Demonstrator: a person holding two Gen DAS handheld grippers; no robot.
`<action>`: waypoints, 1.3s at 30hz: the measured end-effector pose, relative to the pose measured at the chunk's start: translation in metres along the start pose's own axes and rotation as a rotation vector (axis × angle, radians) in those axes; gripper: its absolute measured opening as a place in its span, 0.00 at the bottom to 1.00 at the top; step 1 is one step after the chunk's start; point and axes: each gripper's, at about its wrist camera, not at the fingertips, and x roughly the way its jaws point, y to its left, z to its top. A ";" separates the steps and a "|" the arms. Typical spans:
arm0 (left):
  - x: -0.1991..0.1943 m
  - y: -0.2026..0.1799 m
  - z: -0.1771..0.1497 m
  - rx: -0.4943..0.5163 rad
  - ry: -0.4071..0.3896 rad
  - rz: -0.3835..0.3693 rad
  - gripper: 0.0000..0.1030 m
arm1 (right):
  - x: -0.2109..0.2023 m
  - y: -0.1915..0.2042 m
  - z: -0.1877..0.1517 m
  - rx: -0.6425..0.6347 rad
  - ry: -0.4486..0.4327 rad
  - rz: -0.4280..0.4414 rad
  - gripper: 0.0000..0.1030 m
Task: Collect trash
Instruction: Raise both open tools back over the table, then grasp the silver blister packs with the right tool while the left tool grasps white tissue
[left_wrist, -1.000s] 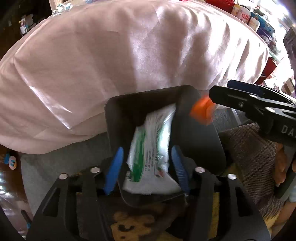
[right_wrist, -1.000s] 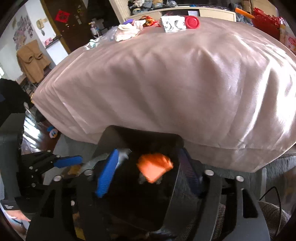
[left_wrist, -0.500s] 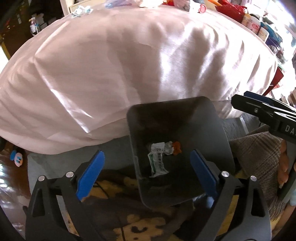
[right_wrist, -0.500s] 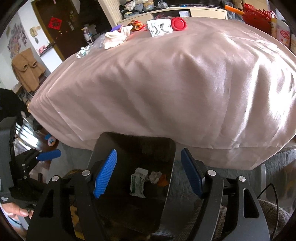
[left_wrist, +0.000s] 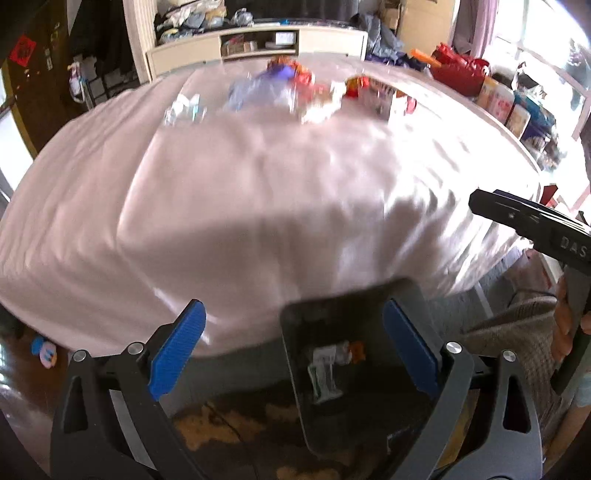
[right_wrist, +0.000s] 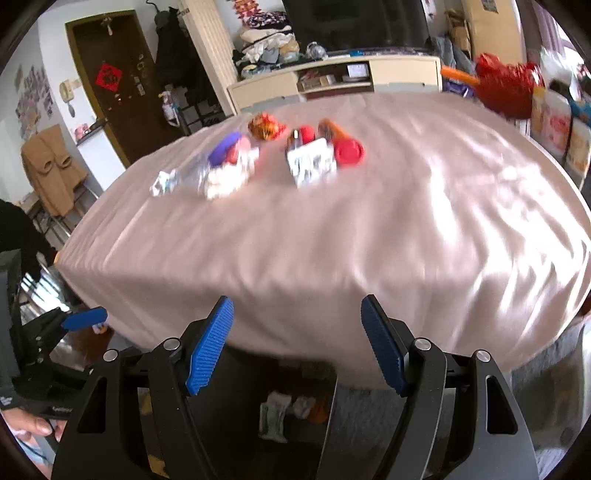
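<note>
With a white-and-green wrapper (left_wrist: 325, 369), a crumpled white scrap (right_wrist: 303, 406) and an orange scrap (left_wrist: 357, 350) lying in the dark bin (left_wrist: 295, 325) nearest the cameras, this looks like the pause between drops, and the next move calls for a long reach to the far trash. Both the left tongs (left_wrist: 293, 350), whose jaws are opening, and the right tongs (right_wrist: 297, 345) gape empty, touching nothing, while across the pink tablecloth (right_wrist: 406, 240) the remaining pile (right_wrist: 258, 158) of wrappers and a red lid (right_wrist: 349, 152) waits

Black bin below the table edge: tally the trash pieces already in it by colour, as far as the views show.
In the black bin:
white-and-green wrapper: 1
white crumpled scrap: 1
orange scrap: 1
Total: 3. More trash is on the table.
</note>
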 end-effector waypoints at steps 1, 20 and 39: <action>0.001 0.001 0.006 0.002 -0.006 -0.010 0.89 | 0.003 0.001 0.007 -0.001 -0.004 -0.006 0.71; 0.033 0.001 0.098 0.056 -0.058 -0.103 0.88 | 0.095 0.002 0.099 0.040 0.045 -0.102 0.63; 0.061 -0.038 0.152 0.184 -0.092 -0.152 0.46 | 0.103 -0.036 0.120 0.043 0.017 -0.137 0.49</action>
